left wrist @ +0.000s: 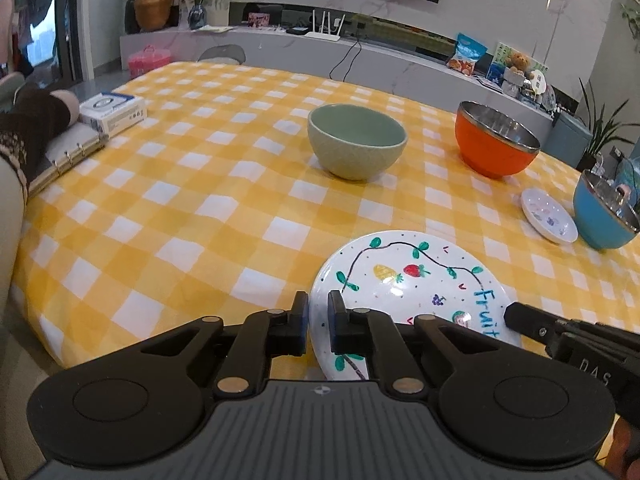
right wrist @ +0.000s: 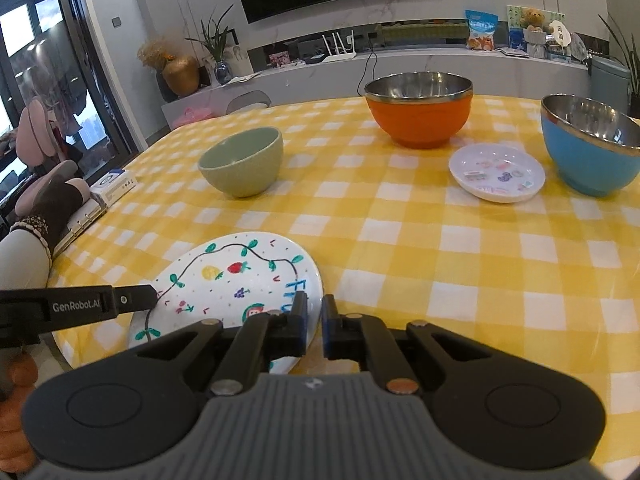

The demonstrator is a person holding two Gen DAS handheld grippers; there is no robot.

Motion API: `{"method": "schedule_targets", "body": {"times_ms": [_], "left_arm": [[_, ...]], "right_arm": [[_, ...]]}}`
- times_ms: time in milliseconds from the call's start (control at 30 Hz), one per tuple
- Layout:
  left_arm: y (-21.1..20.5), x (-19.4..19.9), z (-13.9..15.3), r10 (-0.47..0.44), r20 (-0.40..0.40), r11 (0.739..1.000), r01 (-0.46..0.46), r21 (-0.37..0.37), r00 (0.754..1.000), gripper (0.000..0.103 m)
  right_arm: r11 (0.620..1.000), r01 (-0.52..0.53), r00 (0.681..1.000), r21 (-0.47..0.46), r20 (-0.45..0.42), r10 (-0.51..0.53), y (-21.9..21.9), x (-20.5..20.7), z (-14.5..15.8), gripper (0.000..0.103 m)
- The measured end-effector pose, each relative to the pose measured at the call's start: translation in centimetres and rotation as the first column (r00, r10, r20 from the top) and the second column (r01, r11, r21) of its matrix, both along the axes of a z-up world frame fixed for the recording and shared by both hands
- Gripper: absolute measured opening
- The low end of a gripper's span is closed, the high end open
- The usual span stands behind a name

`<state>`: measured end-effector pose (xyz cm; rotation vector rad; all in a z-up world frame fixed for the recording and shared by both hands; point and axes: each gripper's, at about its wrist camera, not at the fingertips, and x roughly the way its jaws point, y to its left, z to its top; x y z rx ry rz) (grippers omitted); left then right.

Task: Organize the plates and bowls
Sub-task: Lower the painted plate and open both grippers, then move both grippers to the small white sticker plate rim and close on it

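Observation:
A white plate point(left wrist: 404, 280) point(right wrist: 236, 276) painted with fruit and the word "Fruit" sits at the near edge of the yellow checked table point(left wrist: 192, 208). My left gripper point(left wrist: 318, 314) is shut on its left rim, and my right gripper point(right wrist: 315, 314) is shut on its right rim. Each gripper shows in the other's view, left gripper point(right wrist: 154, 296) and right gripper point(left wrist: 510, 314). Farther back stand a green bowl point(left wrist: 356, 140) point(right wrist: 242, 162), an orange bowl point(left wrist: 496, 144) point(right wrist: 418, 114), a blue bowl point(left wrist: 604, 216) point(right wrist: 588, 152) and a small patterned plate point(left wrist: 550, 220) point(right wrist: 496, 178).
A ring binder point(left wrist: 68, 156) and a white box point(left wrist: 112, 110) lie at the table's left edge, with a person's dark sleeve point(left wrist: 28, 128) resting on the binder. Bare cloth lies between the fruit plate and the bowls. A shelf with clutter runs behind the table.

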<state>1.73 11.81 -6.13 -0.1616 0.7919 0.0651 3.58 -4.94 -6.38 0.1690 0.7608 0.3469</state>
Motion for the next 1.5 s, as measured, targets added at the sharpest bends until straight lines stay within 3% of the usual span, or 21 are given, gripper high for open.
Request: {"method": "schedule_targets", "body": {"times_ms": [167, 233, 367, 633, 767, 833, 967, 1133, 1267, 1400, 1500], "left_arm": [[0.0, 0.0, 0.0, -0.003, 0.002, 1.000, 0.003, -0.013, 1.000, 0.013], [0.1, -0.1, 0.2, 0.009, 0.009, 1.000, -0.008, -0.005, 1.000, 0.021], [0.0, -0.4, 0.8, 0.017, 0.034, 1.000, -0.018, 0.014, 0.999, 0.029], [-0.9, -0.8, 3.3, 0.007, 0.114, 0.999, -0.012, 0.050, 0.993, 0.031], [-2.2, -0.2, 4.7, -0.040, 0.143, 0.998, 0.031, 0.062, 0.989, 0.032], [-2.9, 0.2, 5.3, -0.056, 0.153, 0.997, 0.047, 0.061, 0.987, 0.033], [-4.3, 1.4, 6.3, -0.085, 0.183, 0.996, 0.075, 0.057, 0.979, 0.039], [-6.0, 3.5, 7.2, -0.100, 0.194, 0.994, 0.106, -0.021, 0.976, 0.062], [-7.2, 5.8, 7.0, -0.093, 0.140, 0.990, 0.107, -0.090, 0.986, 0.062], [-9.0, 7.8, 6.2, -0.130, 0.118, 0.988, 0.138, -0.068, 0.984, 0.062], [-10.2, 8.7, 5.5, -0.152, 0.109, 0.986, 0.159, -0.058, 0.982, 0.062]], "right_arm": [[1.000, 0.003, 1.000, 0.002, 0.004, -0.004, 0.1, 0.1, -0.1, 0.004], [1.000, 0.004, 1.000, 0.013, 0.001, -0.004, 0.0, 0.1, -0.1, 0.008], [1.000, 0.014, 1.000, 0.019, 0.011, -0.014, -0.2, -0.1, 0.2, 0.012], [0.997, 0.071, 0.996, 0.026, 0.044, -0.072, -1.3, 0.0, 1.5, 0.047], [0.989, 0.148, 0.988, 0.029, 0.043, -0.149, -2.8, 0.3, 2.5, 0.052], [0.976, 0.218, 0.975, 0.014, 0.046, -0.219, -3.7, 0.5, 3.0, 0.066], [0.960, 0.278, 0.959, 0.018, 0.057, -0.279, -5.6, 1.3, 4.0, 0.063], [0.942, 0.336, 0.941, -0.006, 0.049, -0.336, -7.7, 3.5, 5.2, 0.062], [0.948, 0.310, 0.951, -0.070, 0.006, -0.310, -8.7, 5.8, 5.2, 0.061], [0.934, 0.335, 0.941, -0.122, 0.009, -0.337, -10.0, 7.5, 4.5, 0.061], [0.930, 0.358, 0.933, -0.083, -0.004, -0.360, -11.2, 8.6, 3.9, 0.061]]}}
